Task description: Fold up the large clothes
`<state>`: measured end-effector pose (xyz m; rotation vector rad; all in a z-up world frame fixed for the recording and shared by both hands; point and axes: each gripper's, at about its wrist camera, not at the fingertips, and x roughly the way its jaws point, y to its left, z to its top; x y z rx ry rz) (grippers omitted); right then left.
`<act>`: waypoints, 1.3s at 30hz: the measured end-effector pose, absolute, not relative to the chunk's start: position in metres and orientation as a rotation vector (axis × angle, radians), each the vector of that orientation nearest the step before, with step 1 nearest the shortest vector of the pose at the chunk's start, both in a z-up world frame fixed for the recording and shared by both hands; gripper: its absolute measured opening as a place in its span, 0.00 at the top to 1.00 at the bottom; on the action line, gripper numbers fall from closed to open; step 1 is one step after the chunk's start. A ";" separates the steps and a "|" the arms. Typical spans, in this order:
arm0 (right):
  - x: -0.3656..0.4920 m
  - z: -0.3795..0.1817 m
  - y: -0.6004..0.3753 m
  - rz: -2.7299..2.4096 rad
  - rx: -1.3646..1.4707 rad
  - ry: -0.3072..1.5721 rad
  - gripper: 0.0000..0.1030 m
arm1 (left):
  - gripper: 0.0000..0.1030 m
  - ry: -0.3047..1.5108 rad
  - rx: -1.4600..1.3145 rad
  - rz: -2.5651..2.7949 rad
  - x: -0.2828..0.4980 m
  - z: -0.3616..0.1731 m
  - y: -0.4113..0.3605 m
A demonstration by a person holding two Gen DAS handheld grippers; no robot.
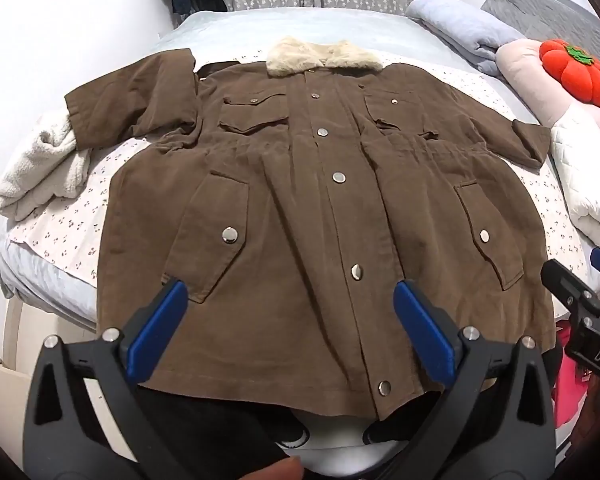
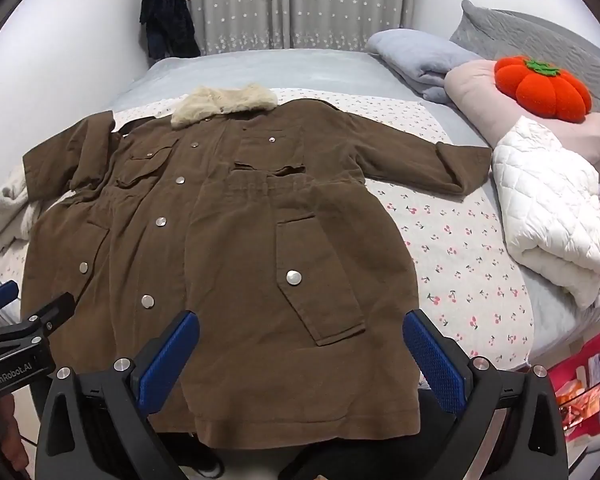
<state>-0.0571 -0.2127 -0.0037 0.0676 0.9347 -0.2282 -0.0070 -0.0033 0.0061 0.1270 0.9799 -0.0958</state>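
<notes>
A heavy brown coat (image 1: 320, 208) of thick brushed cloth, with a cream fleece collar (image 1: 324, 58) and metal snaps, lies front up and spread flat on the bed (image 2: 260, 68), its hem at the near edge. Both the left tool (image 1: 292, 312) and right tool (image 2: 300, 344) hover released, jaws wide and empty, over the hem. In my judgement the stiff, bulky cloth could slip from a thin pinch, or sag and drag the cherry-print sheet (image 2: 460, 248).

Bed (image 1: 100, 284), cherry-print sheet (image 2: 460, 248), brown coat (image 1: 320, 200) spread flat
</notes>
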 end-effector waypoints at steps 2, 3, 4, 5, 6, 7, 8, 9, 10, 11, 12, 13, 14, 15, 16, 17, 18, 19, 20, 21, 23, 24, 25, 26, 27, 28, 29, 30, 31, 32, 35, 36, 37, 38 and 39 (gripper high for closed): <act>-0.054 -0.004 -0.217 -0.223 0.064 0.943 0.00 | 0.01 0.983 0.113 -0.104 -0.002 0.001 0.021; -0.053 -0.004 -0.220 -0.219 0.065 0.946 0.00 | 0.01 0.985 0.112 -0.102 -0.001 0.001 0.023; -0.055 -0.008 -0.217 -0.215 0.087 0.951 0.00 | 0.00 0.985 0.111 -0.100 -0.001 0.000 0.024; -0.054 -0.014 -0.210 -0.222 0.079 0.950 0.00 | 0.00 0.986 0.109 -0.099 -0.001 0.000 0.025; -0.054 -0.014 -0.208 -0.224 0.076 0.950 0.00 | 0.00 0.987 0.107 -0.098 -0.001 0.000 0.027; -0.054 -0.015 -0.207 -0.224 0.075 0.952 0.00 | 0.00 0.987 0.106 -0.097 -0.001 0.000 0.027; -0.052 -0.016 -0.207 -0.225 0.074 0.955 0.00 | 0.00 0.985 0.105 -0.096 0.000 0.000 0.028; -0.052 -0.017 -0.206 -0.224 0.073 0.956 0.00 | 0.00 0.985 0.104 -0.094 -0.001 0.001 0.028; -0.052 -0.018 -0.206 -0.224 0.070 0.958 0.00 | 0.00 0.984 0.103 -0.094 0.000 0.000 0.029; -0.051 -0.017 -0.205 -0.225 0.067 0.959 0.00 | 0.00 0.985 0.104 -0.093 0.000 0.000 0.030; -0.051 -0.017 -0.205 -0.225 0.067 0.960 0.00 | 0.00 0.985 0.104 -0.093 0.001 0.000 0.030; -0.051 -0.017 -0.205 -0.223 0.065 0.960 0.00 | 0.00 0.985 0.104 -0.093 0.000 0.000 0.030; -0.051 -0.016 -0.205 -0.223 0.063 0.960 0.00 | 0.00 0.985 0.104 -0.092 0.000 0.000 0.030; -0.050 -0.017 -0.205 -0.222 0.063 0.961 0.00 | 0.00 0.985 0.102 -0.093 0.000 0.000 0.031; -0.050 -0.017 -0.205 -0.222 0.062 0.962 0.00 | 0.00 0.986 0.100 -0.094 0.001 0.000 0.031; -0.050 -0.017 -0.204 -0.221 0.063 0.964 0.00 | 0.00 0.987 0.101 -0.095 0.001 -0.001 0.031; -0.050 -0.018 -0.205 -0.220 0.064 0.967 0.00 | 0.00 0.988 0.103 -0.096 0.001 -0.001 0.031; -0.050 -0.019 -0.205 -0.219 0.064 0.969 0.00 | 0.00 0.989 0.105 -0.095 0.002 -0.002 0.031; -0.049 -0.019 -0.205 -0.220 0.064 0.971 0.00 | 0.00 0.989 0.107 -0.094 0.002 -0.002 0.031; -0.049 -0.019 -0.204 -0.221 0.066 0.972 0.00 | 0.00 0.988 0.107 -0.094 0.002 -0.002 0.031; -0.048 -0.019 -0.204 -0.224 0.067 0.974 0.00 | 0.00 0.989 0.104 -0.095 0.002 -0.002 0.031; -0.048 -0.019 -0.203 -0.226 0.070 0.975 0.00 | 0.00 0.988 0.103 -0.094 0.002 -0.002 0.031; -0.048 -0.019 -0.204 -0.225 0.071 0.975 0.00 | 0.00 0.989 0.103 -0.094 0.002 -0.002 0.031; -0.047 -0.019 -0.204 -0.225 0.069 0.976 0.00 | 0.00 0.989 0.104 -0.094 0.002 -0.002 0.031; -0.047 -0.019 -0.204 -0.225 0.070 0.976 0.00 | 0.00 0.989 0.106 -0.095 0.002 -0.002 0.031; -0.047 -0.019 -0.204 -0.225 0.070 0.977 0.00 | 0.00 0.989 0.108 -0.094 0.002 -0.002 0.031; -0.047 -0.019 -0.204 -0.225 0.069 0.977 0.00 | 0.00 0.988 0.108 -0.094 0.002 -0.002 0.031; -0.047 -0.019 -0.204 -0.225 0.070 0.977 0.00 | 0.00 0.989 0.107 -0.095 0.002 -0.002 0.032; -0.047 -0.019 -0.204 -0.226 0.071 0.977 0.00 | 0.00 0.990 0.106 -0.096 0.002 -0.002 0.032; -0.047 -0.019 -0.203 -0.227 0.071 0.977 0.00 | 0.00 0.990 0.107 -0.096 0.003 -0.002 0.032; -0.047 -0.019 -0.203 -0.227 0.072 0.977 0.00 | 0.00 0.989 0.105 -0.095 0.002 -0.002 0.031; -0.047 -0.019 -0.203 -0.227 0.071 0.977 0.00 | 0.01 0.989 0.106 -0.095 0.003 -0.002 0.032; -0.047 -0.019 -0.203 -0.227 0.070 0.976 0.00 | 0.00 0.989 0.104 -0.094 0.002 -0.002 0.031; -0.047 -0.019 -0.203 -0.227 0.070 0.976 0.00 | 0.00 0.989 0.104 -0.095 0.002 -0.002 0.031; -0.047 -0.019 -0.203 -0.227 0.070 0.976 0.00 | 0.01 0.990 0.104 -0.095 0.002 -0.002 0.031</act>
